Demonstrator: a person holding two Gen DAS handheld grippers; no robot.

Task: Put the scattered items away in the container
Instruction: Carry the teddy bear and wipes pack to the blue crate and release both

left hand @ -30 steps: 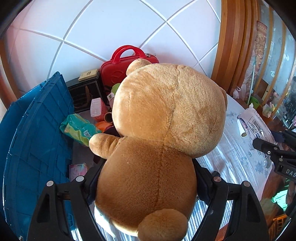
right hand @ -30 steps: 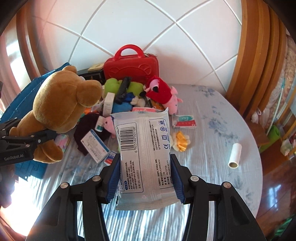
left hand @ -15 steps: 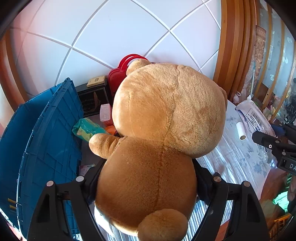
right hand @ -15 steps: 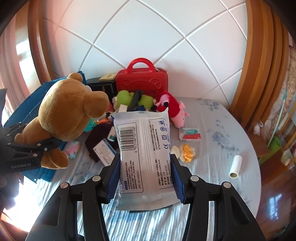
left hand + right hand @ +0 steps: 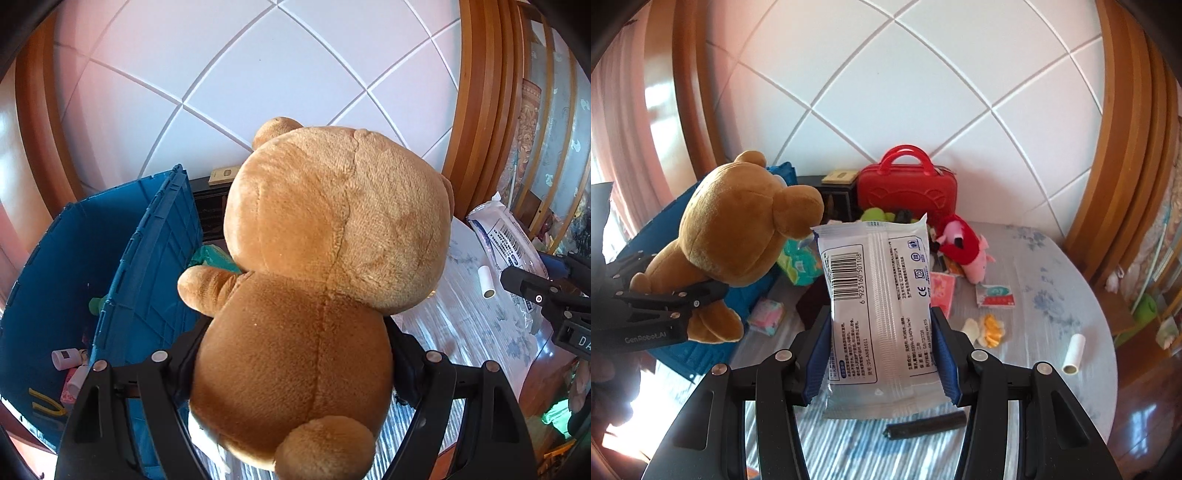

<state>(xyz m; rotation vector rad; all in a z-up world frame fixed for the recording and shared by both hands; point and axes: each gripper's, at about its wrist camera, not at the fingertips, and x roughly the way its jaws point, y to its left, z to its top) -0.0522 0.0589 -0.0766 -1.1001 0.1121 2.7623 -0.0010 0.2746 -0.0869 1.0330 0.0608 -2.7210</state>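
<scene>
Left gripper (image 5: 295, 369) clamping teddy bear (image 5: 325, 266) wide at waist, hanging beside blue bin (image 5: 48, 273). Right gripper (image 5: 882, 350) pinching wipes pack (image 5: 879, 302) above desk (image 5: 1052, 295). Advising: clearing bin rim before releasing bear, pack afterwards.

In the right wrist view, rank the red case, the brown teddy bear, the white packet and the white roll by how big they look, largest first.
1. white packet, though it is nearest the camera
2. brown teddy bear
3. red case
4. white roll
</scene>
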